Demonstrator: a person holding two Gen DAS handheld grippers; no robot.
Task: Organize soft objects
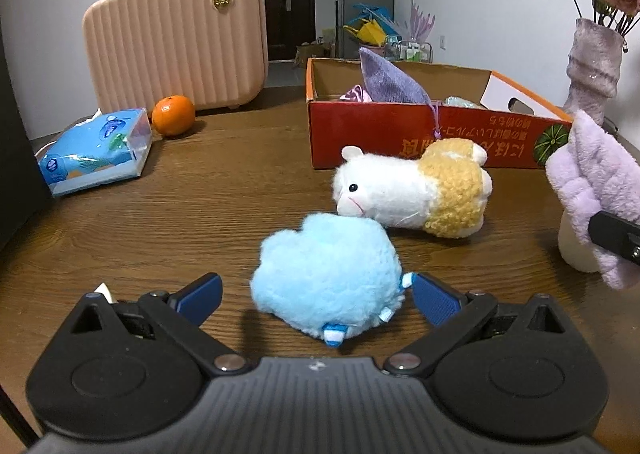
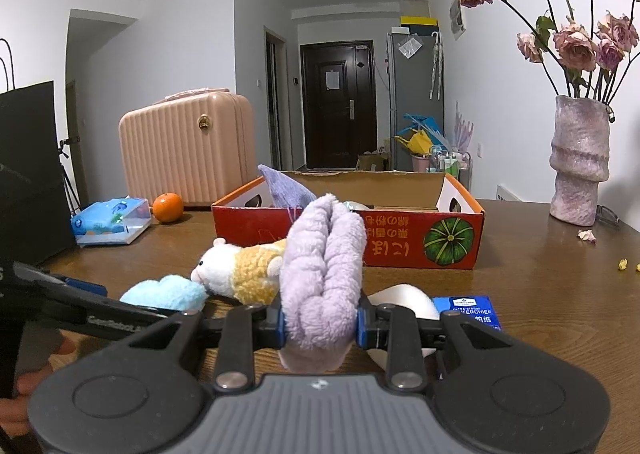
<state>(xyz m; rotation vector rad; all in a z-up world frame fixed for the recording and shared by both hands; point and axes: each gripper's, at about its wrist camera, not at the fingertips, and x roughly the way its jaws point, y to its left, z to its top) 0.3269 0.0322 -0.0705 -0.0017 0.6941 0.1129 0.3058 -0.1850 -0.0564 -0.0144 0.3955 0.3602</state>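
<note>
Left wrist view. Item: blue plush [image 1: 326, 278], lying on the wooden table [image 1: 180, 222] between the wide-apart jaws of the left gripper [image 1: 316, 296]; the pad at 3 o'clock is just beside its fleece (whether it touches cannot be told), the pad at 9 o'clock stands clear. At 1 o'clock of the blue plush, touching it nose-first: white-and-yellow plush animal [image 1: 416, 190], lying on its side. Beyond that, at 12 to 1 o'clock: red cardboard box [image 1: 400, 134], open-topped, holding a purple cloth pouch [image 1: 390, 80] that rises above the rim, plus smaller soft pieces too hidden to name. At 3 o'clock, frame edge: lilac fleece cloth [image 1: 596, 190] with a black finger of the other tool against it. At 10 to 11 o'clock: tissue pack [image 1: 96, 148], orange [image 1: 173, 115], pink ribbed case [image 1: 176, 42].

Right wrist view. Item: the lilac fleece cloth [image 2: 324, 278], folded into a thick roll and clamped between the pads of the right gripper [image 2: 320, 324], held above the table (only this view shows the grip itself). Only here: a white object [image 2: 404, 302] behind the cloth, a blue handkerchief packet [image 2: 468, 310] at 3 o'clock, the whole vase [image 2: 580, 158] of dried roses at 2 o'clock, a black bag [image 2: 28, 174] at 9 o'clock. The blue plush [image 2: 164, 292] appears at 9 o'clock, partly behind the left tool's arm.
</note>
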